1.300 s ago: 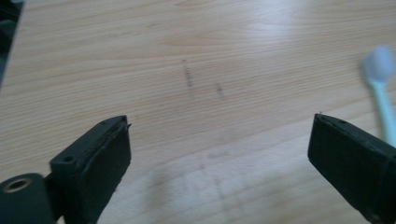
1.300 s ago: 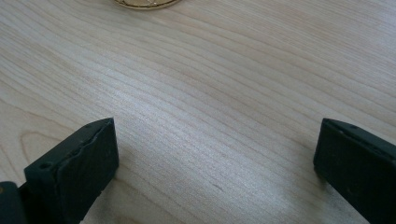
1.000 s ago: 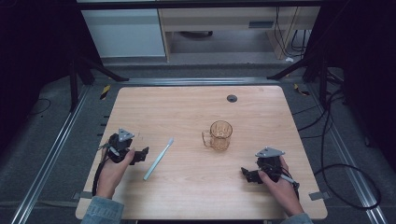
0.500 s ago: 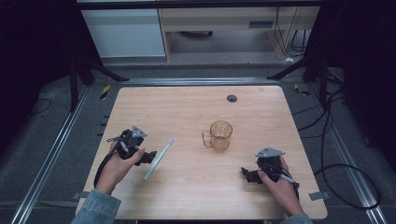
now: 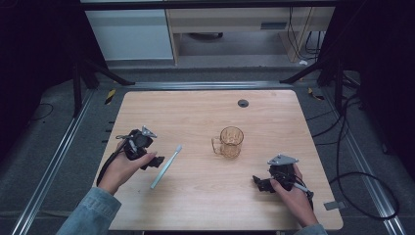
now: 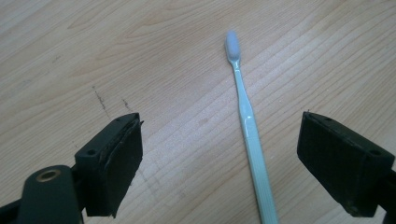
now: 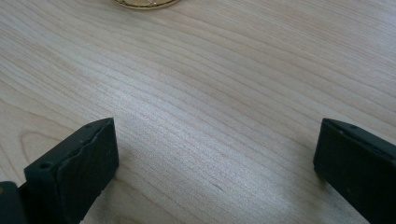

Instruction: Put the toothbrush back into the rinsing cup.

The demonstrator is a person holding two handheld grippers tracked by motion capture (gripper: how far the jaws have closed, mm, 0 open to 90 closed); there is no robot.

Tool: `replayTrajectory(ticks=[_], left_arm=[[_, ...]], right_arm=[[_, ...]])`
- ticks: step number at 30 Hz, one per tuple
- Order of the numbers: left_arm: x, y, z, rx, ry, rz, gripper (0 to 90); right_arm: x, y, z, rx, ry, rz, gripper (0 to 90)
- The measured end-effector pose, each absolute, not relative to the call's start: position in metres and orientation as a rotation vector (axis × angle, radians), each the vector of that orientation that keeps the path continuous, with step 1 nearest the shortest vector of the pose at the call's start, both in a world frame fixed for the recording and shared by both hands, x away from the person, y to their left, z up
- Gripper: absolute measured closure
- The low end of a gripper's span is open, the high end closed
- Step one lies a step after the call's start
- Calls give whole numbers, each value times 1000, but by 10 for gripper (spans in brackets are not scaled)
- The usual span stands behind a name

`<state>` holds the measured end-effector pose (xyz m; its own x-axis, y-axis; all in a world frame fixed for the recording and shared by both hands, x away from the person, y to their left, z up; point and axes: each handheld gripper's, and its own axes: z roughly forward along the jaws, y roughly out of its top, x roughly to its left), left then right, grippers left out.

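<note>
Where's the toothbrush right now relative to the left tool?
In the high view the toothbrush lies flat on the table's left half, just right of the left tool and left of the amber mug. The left gripper view shows it between the open jaws, untouched.

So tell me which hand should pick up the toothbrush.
Left. Its open tool already straddles the toothbrush handle, beside it on the table. The right tool sits farther away, past the glass mug.
</note>
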<state>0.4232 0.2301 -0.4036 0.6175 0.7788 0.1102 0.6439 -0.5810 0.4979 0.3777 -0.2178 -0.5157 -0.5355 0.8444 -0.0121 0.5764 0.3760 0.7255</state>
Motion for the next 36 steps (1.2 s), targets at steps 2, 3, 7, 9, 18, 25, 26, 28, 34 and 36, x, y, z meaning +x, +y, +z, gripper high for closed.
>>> replayTrajectory(ticks=[2, 3, 7, 9, 18, 25, 26, 28, 34, 36], left_arm=[[425, 225, -405, 2480, 1124, 427, 220], [427, 223, -406, 2505, 1118, 414, 224], [432, 215, -407, 2558, 1116, 397, 290], [436, 212, -404, 2570, 1119, 383, 309], [457, 201, -412, 2643, 1144, 224, 396], [464, 201, -427, 2639, 1185, 130, 477], [466, 201, -430, 2650, 1188, 124, 495], [468, 199, -434, 2668, 1207, 114, 517], [475, 192, -441, 2680, 1224, 63, 561], [475, 187, -443, 2698, 1214, 50, 582]], right_arm=[[377, -217, -515, 1246, 2259, 965, 3], [378, -218, -516, 1235, 2259, 962, 3], [377, -218, -516, 1245, 2254, 961, 3], [377, -217, -516, 1249, 2249, 959, 3], [377, -218, -516, 1258, 2241, 956, 4], [376, -217, -515, 1275, 2237, 954, 4], [376, -217, -515, 1274, 2238, 954, 4], [376, -217, -515, 1275, 2237, 954, 4], [376, -218, -515, 1275, 2237, 958, 5], [376, -218, -515, 1279, 2236, 957, 5]])
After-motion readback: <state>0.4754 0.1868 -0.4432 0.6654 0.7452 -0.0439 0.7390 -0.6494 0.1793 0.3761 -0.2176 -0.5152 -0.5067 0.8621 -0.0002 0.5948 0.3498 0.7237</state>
